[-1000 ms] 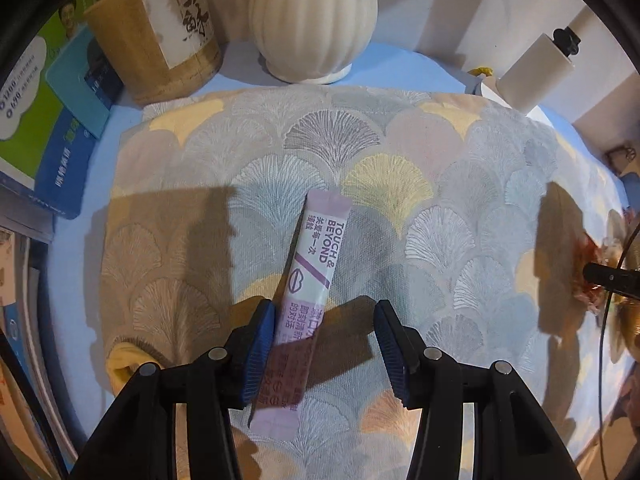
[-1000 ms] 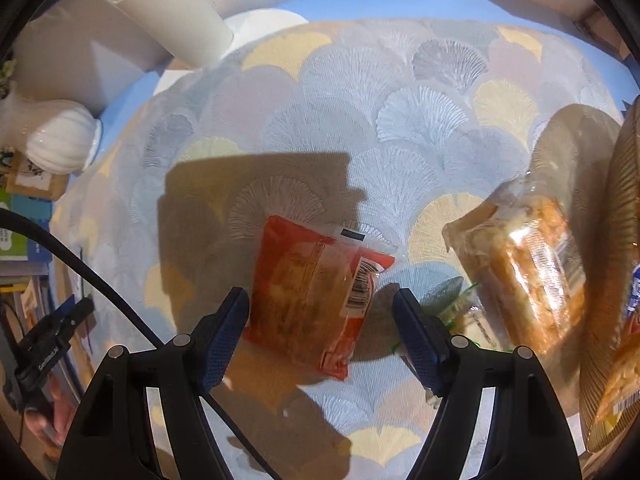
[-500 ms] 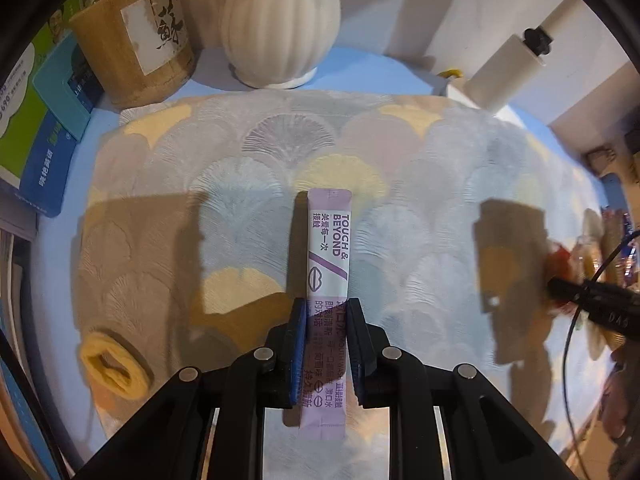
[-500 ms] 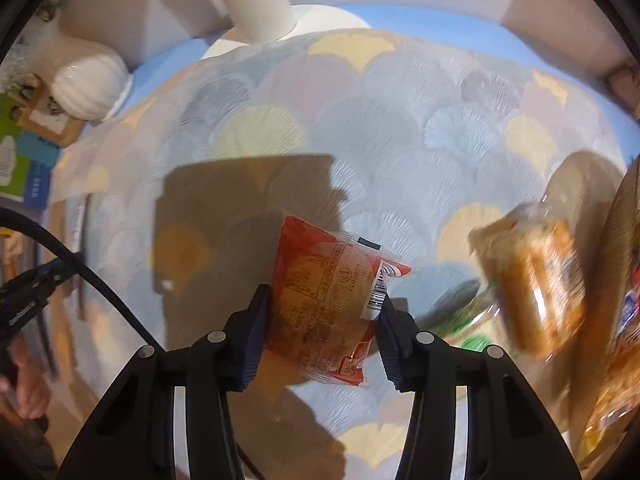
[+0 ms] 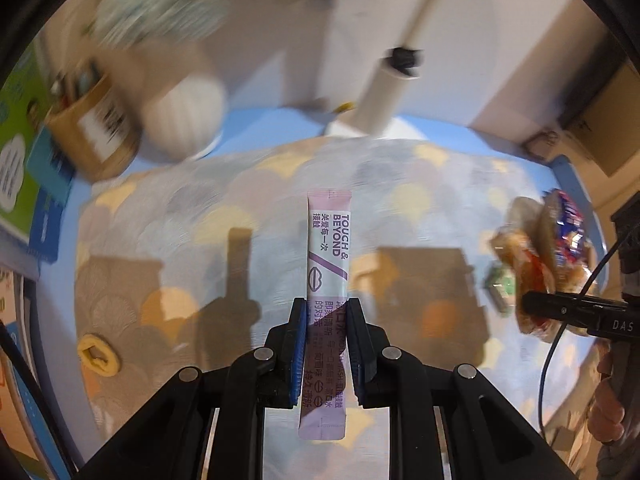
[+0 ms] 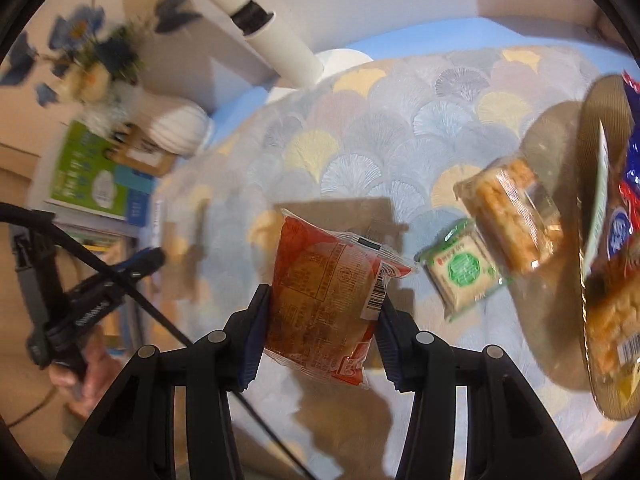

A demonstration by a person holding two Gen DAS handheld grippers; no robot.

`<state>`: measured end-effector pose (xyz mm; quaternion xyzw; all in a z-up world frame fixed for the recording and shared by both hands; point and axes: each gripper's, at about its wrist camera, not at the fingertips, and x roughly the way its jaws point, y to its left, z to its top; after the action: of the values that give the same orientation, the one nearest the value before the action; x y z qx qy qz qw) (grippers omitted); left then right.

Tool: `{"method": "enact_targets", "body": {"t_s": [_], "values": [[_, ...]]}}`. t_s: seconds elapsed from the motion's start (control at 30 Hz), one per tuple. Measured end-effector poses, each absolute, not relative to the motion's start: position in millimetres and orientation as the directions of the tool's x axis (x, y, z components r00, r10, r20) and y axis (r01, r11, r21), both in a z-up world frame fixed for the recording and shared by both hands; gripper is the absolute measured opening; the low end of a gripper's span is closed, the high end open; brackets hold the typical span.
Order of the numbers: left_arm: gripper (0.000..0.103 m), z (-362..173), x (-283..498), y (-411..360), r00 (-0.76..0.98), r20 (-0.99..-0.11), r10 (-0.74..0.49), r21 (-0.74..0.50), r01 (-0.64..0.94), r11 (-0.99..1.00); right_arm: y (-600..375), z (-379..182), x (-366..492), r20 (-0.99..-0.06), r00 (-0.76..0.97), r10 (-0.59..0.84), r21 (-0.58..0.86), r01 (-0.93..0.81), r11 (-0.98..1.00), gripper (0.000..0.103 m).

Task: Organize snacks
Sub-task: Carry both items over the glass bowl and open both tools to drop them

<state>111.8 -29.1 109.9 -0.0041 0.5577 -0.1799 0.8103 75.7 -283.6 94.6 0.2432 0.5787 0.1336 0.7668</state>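
Observation:
A long pale purple stick sachet point(image 5: 327, 248) is pinched near its lower half by my left gripper point(image 5: 325, 312), which is shut on it and holds it off the patterned cloth point(image 5: 240, 208). In the right wrist view my right gripper point(image 6: 324, 300) is shut on a red-orange snack packet point(image 6: 320, 292), also lifted above the cloth. To the right of it lie a small green-labelled packet point(image 6: 464, 268) and a clear-wrapped golden bar point(image 6: 512, 216), beside a brown basket point(image 6: 592, 152) holding several snacks. My right gripper point(image 5: 536, 304) with its packet also shows at the right of the left wrist view.
A white ribbed vase point(image 5: 184, 116), a brown paper box point(image 5: 96, 132) and green and blue books point(image 5: 20, 168) stand at the back left. A white tube point(image 5: 388, 96) leans at the back. A yellow ring point(image 5: 98, 356) lies on the cloth's near left. A hand point(image 6: 88, 376) holds the left gripper.
Both grippers closed, the left on the purple sachet and the right on the red packet, then rose with them off the cloth. The views tilted upward, showing more wall.

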Motion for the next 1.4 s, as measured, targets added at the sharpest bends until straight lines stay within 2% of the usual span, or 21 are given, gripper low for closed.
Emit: {"method": "enact_targets", "body": {"t_s": [0.1, 0.3, 0.43, 0.57, 0.73, 0.87, 1.0, 1.1, 1.17, 1.2, 1.23, 1.27, 1.4], "values": [[0.018, 126.9, 102.6, -62.3, 0.331, -0.891, -0.311, -0.184, 0.362, 0.914, -303.5, 109.7, 65.1, -0.746, 0.320, 0.584, 0.636, 0.084, 0.767, 0.047], [0.018, 158.6, 83.8, -139.3, 0.358, -0.861, -0.361, -0.157, 0.488, 0.859, -357.6, 156.6, 40.0, -0.734, 0.422, 0.533, 0.615, 0.078, 0.785, 0.047], [0.018, 184.3, 88.5, -191.5, 0.367, -0.828, -0.424, -0.180, 0.543, 0.820, -422.0, 181.2, 19.8, -0.656, 0.511, 0.555, 0.694, 0.120, 0.710, 0.047], [0.018, 208.9, 92.2, -248.5, 0.339, -0.781, -0.524, -0.238, 0.614, 0.753, -479.3, 204.2, -0.8, -0.681, 0.585, 0.440, 0.641, 0.186, 0.745, 0.047], [0.018, 231.1, 86.8, -313.7, 0.300, -0.738, -0.605, -0.270, 0.689, 0.672, -532.3, 213.2, -16.9, -0.679, 0.623, 0.389, 0.645, 0.252, 0.721, 0.047], [0.018, 231.9, 88.2, -352.5, 0.280, -0.740, -0.611, -0.265, 0.714, 0.648, -552.1, 221.3, -21.0, -0.733, 0.622, 0.275, 0.549, 0.302, 0.780, 0.048], [0.018, 225.3, 94.2, -379.6, 0.260, -0.761, -0.594, -0.261, 0.716, 0.648, -566.0, 220.4, -13.3, -0.720, 0.630, 0.291, 0.565, 0.290, 0.772, 0.047], [0.018, 227.2, 95.7, -390.0, 0.263, -0.760, -0.594, -0.253, 0.723, 0.643, -564.5, 221.2, -1.3, -0.747, 0.616, 0.249, 0.509, 0.290, 0.810, 0.048], [0.026, 222.5, 98.2, -394.4, 0.231, -0.771, -0.593, -0.277, 0.717, 0.639, -568.5, 217.5, 0.3, -0.759, 0.602, 0.247, 0.498, 0.293, 0.816, 0.048], [0.050, 215.7, 101.4, -395.7, 0.196, -0.791, -0.579, -0.295, 0.706, 0.643, -570.1, 216.0, 0.2, -0.760, 0.598, 0.255, 0.502, 0.292, 0.814, 0.050], [0.067, 210.2, 103.8, -394.7, 0.179, -0.805, -0.566, -0.308, 0.690, 0.655, -572.3, 213.5, -1.6, -0.761, 0.593, 0.263, 0.509, 0.294, 0.809, 0.056], [0.067, 205.1, 106.2, -391.1, 0.180, -0.806, -0.564, -0.319, 0.670, 0.670, -573.5, 211.6, -3.7, -0.761, 0.592, 0.265, 0.512, 0.298, 0.805, 0.061], [0.067, 193.4, 107.9, -368.2, 0.184, -0.820, -0.543, -0.330, 0.623, 0.709, -577.9, 203.9, -13.6, -0.766, 0.581, 0.273, 0.517, 0.305, 0.800, 0.061]]}}
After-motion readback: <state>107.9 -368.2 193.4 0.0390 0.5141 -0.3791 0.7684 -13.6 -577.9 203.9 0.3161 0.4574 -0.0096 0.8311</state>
